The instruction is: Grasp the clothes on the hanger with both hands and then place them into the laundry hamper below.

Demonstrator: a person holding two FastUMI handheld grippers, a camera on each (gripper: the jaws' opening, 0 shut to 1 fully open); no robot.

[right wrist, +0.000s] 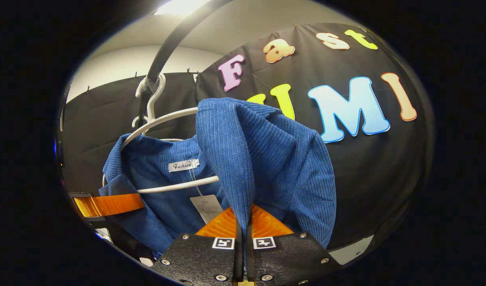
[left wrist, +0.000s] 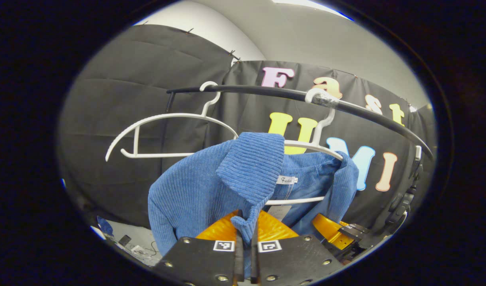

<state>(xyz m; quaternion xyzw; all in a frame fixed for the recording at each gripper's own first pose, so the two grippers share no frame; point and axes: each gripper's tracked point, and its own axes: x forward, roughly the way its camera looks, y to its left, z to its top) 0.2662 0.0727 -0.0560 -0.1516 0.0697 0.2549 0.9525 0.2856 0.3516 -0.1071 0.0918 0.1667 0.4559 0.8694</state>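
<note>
Both grippers clamped, each with a fold of cloth between its fingers.

In the left gripper view, the left gripper [left wrist: 245, 238] points forward and a little upward, its two black fingers drawn nearly together on a bunched fold of the blue sweater [left wrist: 195, 190] (only a thin strip of cloth shows between them). The right gripper's orange and black body shows further off at the lower right. In the right gripper view, the right gripper [right wrist: 243, 238] has its fingers pressed close on a hanging fold of the same sweater.
</note>
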